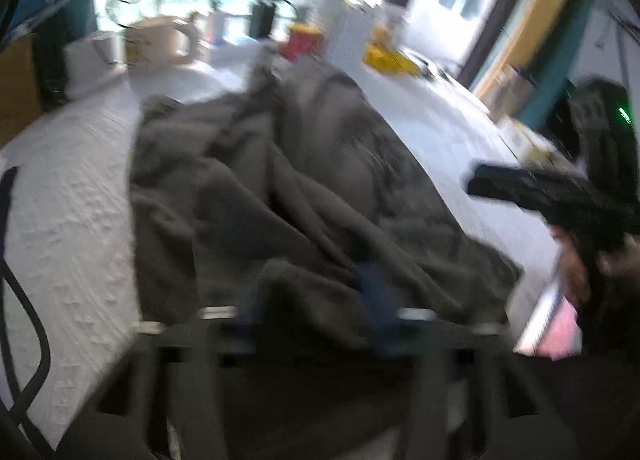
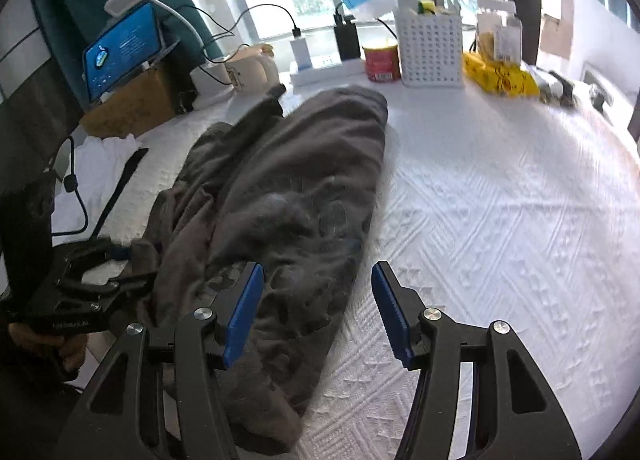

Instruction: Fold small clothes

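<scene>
A dark grey garment (image 2: pixel 288 196) lies crumpled lengthwise on the white textured tablecloth (image 2: pixel 500 212). My right gripper (image 2: pixel 318 292) is open, its blue pads (image 2: pixel 244 312) hovering over the garment's near end, empty. My left gripper (image 2: pixel 128 256) is at the garment's left edge, and its jaws look closed on a fold of the cloth. The left wrist view is blurred: the garment (image 1: pixel 288 196) fills it, bunched over the blue fingers (image 1: pixel 372 300). The right gripper (image 1: pixel 476 184) shows at that view's right side.
At the table's far edge stand a white basket (image 2: pixel 432 48), a red can (image 2: pixel 382 62), yellow packets (image 2: pixel 500 76), a cream kettle (image 2: pixel 256 68) and chargers. A tablet on a cardboard box (image 2: pixel 132 100), a lamp and white cloth (image 2: pixel 96 172) are at the left.
</scene>
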### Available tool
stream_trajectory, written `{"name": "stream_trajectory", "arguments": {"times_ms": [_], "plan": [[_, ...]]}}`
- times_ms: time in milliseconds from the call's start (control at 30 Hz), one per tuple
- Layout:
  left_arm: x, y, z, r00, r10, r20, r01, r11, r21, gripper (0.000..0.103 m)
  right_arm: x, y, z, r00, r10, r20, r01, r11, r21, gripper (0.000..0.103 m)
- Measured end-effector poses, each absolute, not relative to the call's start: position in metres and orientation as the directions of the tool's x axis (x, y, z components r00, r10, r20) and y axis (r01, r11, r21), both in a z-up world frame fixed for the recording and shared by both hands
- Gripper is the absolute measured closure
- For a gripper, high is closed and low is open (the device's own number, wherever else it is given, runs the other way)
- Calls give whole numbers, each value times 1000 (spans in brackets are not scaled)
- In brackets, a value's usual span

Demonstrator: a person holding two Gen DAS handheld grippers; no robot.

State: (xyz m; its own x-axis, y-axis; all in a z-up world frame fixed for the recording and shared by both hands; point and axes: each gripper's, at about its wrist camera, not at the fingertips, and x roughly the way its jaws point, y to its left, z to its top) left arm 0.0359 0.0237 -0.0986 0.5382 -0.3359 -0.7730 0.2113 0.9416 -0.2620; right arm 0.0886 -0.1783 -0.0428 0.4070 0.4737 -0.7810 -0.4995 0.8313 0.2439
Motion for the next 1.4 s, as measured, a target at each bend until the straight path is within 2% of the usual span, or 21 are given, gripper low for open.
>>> {"name": "stream_trajectory", "arguments": {"times_ms": [67, 167, 300, 433, 633, 667, 700, 767, 833, 967, 1067, 1133, 1167, 1200, 1233, 1400], "plan": [[26, 21, -96, 531, -333, -779, 232, 942, -244, 95, 87, -176, -48, 400, 482, -780, -505, 826, 251, 43], [9, 28, -83, 566, -314, -762, 215, 949, -231, 96, 83, -172, -55, 386, 475, -791, -517, 821, 240, 43], [-11, 47, -72, 598, -285, -749, 156, 958, -240, 96, 79, -167, -64, 362, 454, -814, -521, 823, 227, 43], [-17, 57, -82, 582, -255, -772, 115, 966, -233, 96, 69, -164, -78, 320, 440, -839, -514, 825, 236, 43], [-21, 59, -77, 556, -307, -772, 124, 949, -288, 91, 46, -164, -85, 331, 438, -836, -521, 824, 225, 42], [-20, 60, -73, 565, -340, -752, 120, 935, -333, 81, 44, -166, -85, 333, 443, -832, -519, 823, 230, 41], [-18, 60, -71, 568, -362, -739, 121, 925, -360, 62, 43, -167, -85, 335, 445, -831, -516, 824, 233, 41], [-14, 55, -65, 582, -388, -714, 137, 913, -384, 41, 40, -168, -85, 340, 448, -827, -513, 826, 236, 41], [-7, 45, -61, 598, -359, -717, 142, 928, -345, 40, 37, -168, -85, 348, 445, -825, -512, 827, 230, 41], [9, 31, -76, 562, -374, -738, 197, 927, -320, 40, 33, -170, -85, 352, 449, -821, -509, 828, 234, 41], [21, 27, -101, 502, -341, -795, 176, 940, -292, 43, 31, -171, -85, 356, 454, -817, -505, 829, 240, 41], [19, 26, -105, 511, -318, -799, 174, 948, -267, 54, 31, -172, -85, 356, 453, -817, -502, 831, 241, 41], [18, 27, -105, 517, -302, -801, 176, 953, -246, 70, 30, -172, -85, 357, 453, -817, -501, 831, 241, 41], [17, 29, -104, 520, -294, -802, 177, 956, -236, 95, 30, -172, -85, 358, 454, -816, -500, 831, 243, 41], [15, 31, -103, 516, -307, -800, 179, 952, -249, 98, 30, -172, -85, 358, 454, -816, -499, 832, 244, 41], [-6, 40, -87, 583, -288, -759, 136, 956, -259, 98, 29, -171, -84, 355, 450, -819, -504, 830, 238, 41]]}}
